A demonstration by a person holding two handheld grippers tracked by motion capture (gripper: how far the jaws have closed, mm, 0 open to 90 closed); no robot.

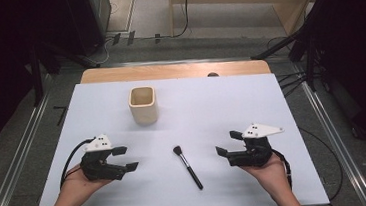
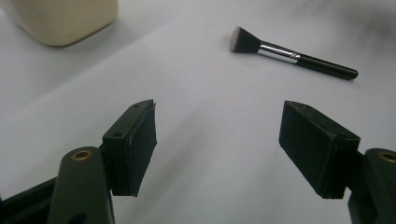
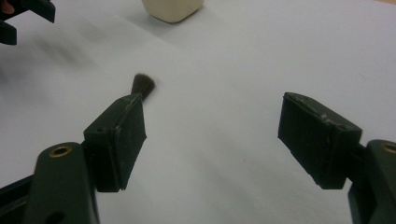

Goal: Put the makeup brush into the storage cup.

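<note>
Nearest to you, your forearms come in over the near edge of the white table (image 1: 281, 99), one on each side. Your left hand (image 1: 75, 185) holds the left gripper (image 1: 124, 159) low over the near-left part of the surface, its jaws spread wide with nothing between them and pointing right, toward the middle. Your right hand (image 1: 267, 171) holds the right gripper (image 1: 228, 144) at about the same depth on the near-right, its jaws also wide apart and empty, pointing left

Between the two grippers, apart from both, lies the makeup brush (image 1: 187, 166), flat on the table. Its dark bristle head points far and slightly left, and its black handle runs back toward you and to the right. In the left gripper view the brush (image 2: 289, 53) lies beyond the open jaws, with a silver collar between bristles and handle. In the right gripper view the bristle tip (image 3: 143, 85) shows just past one jaw, the handle hidden behind that jaw

Farther off, left of centre, a cream cup (image 1: 143, 105) with rounded square sides stands upright, mouth open upward, well apart from the brush. Beyond the white surface, a strip of wooden tabletop (image 1: 168, 70) shows along the far edge
</note>
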